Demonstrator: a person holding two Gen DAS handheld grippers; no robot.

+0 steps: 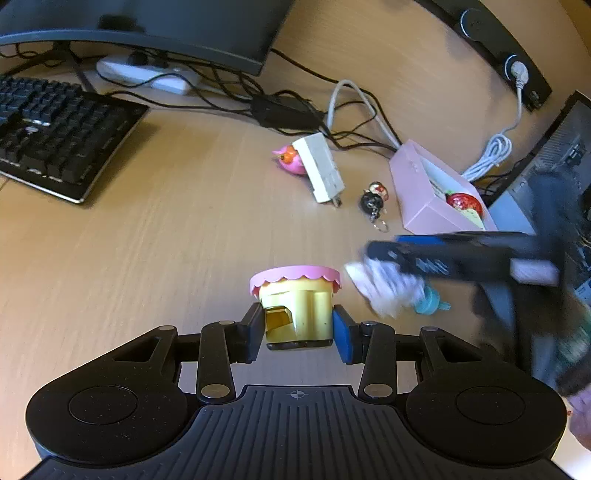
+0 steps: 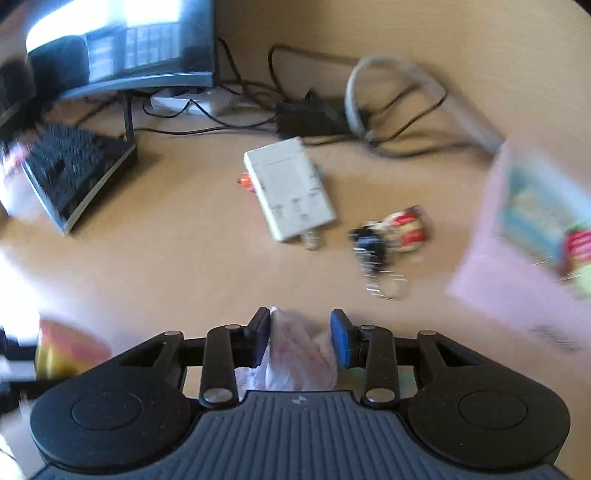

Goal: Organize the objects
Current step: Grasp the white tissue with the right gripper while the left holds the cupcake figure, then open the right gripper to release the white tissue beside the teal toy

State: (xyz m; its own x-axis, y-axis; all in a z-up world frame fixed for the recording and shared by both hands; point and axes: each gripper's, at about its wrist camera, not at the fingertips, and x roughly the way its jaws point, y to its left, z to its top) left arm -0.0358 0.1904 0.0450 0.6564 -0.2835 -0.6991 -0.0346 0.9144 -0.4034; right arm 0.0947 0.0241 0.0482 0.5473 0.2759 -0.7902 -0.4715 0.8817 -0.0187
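Observation:
My left gripper (image 1: 298,326) is shut on a yellow toy with a pink scalloped top (image 1: 295,302), held over the wooden desk. My right gripper (image 2: 301,338) is shut on a crinkled clear plastic packet (image 2: 299,354); in the left wrist view it appears blurred to the right (image 1: 391,266), holding the white packet (image 1: 384,288) with a teal piece. A pink open box (image 1: 424,192) holding a red item lies at the right; it also shows blurred in the right wrist view (image 2: 517,258). A white charger (image 1: 323,168), a pink bird toy (image 1: 290,160) and a keychain figure (image 1: 375,199) lie on the desk.
A black keyboard (image 1: 55,133) sits at the left under a monitor (image 1: 166,26). Black cables, a power brick (image 1: 284,110) and a white power strip (image 1: 144,75) lie at the back. A laptop (image 1: 554,166) stands at the far right.

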